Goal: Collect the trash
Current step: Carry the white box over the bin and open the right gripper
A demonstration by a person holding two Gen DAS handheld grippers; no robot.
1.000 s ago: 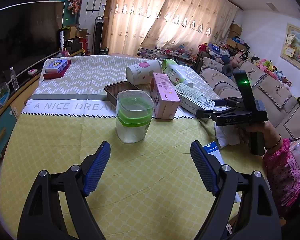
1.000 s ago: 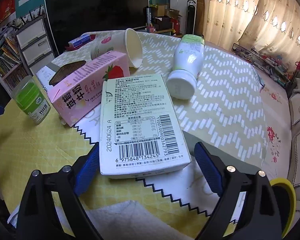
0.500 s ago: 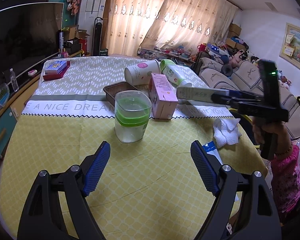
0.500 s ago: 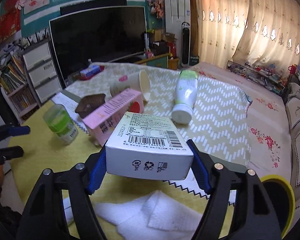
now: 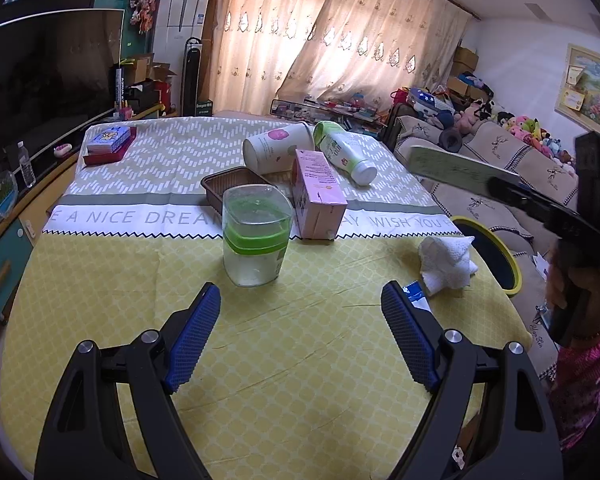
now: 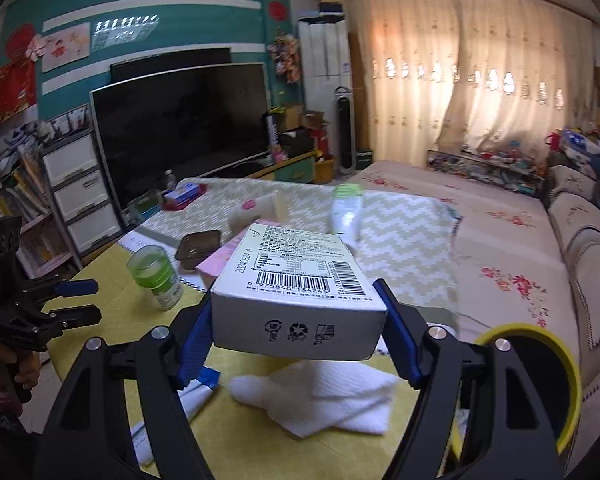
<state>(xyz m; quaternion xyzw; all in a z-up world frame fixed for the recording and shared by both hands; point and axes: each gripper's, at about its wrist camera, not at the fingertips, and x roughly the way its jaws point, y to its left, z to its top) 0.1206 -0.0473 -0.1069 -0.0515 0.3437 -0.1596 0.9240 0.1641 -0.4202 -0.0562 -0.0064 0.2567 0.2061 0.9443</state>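
My right gripper (image 6: 300,340) is shut on a white carton box (image 6: 296,288) with a barcode and holds it lifted above the table; the box also shows in the left wrist view (image 5: 456,170), raised at the right. A yellow-rimmed trash bin (image 6: 540,376) stands below right of it, also in the left wrist view (image 5: 492,256). My left gripper (image 5: 300,340) is open and empty, low over the yellow tablecloth, just short of a clear cup with a green band (image 5: 256,236). A crumpled white tissue (image 5: 448,260) and a blue wrapper (image 5: 414,292) lie near the right edge.
A pink milk carton (image 5: 316,196), a brown tray (image 5: 236,188), a tipped paper cup (image 5: 276,152) and a white bottle (image 5: 344,152) lie mid-table. A card box on a red tray (image 5: 108,144) sits far left. A sofa (image 5: 500,184) runs along the right.
My right gripper closed on the white box, lifted it off the table and carried it up and right toward the bin side. My left gripper stayed still and open.
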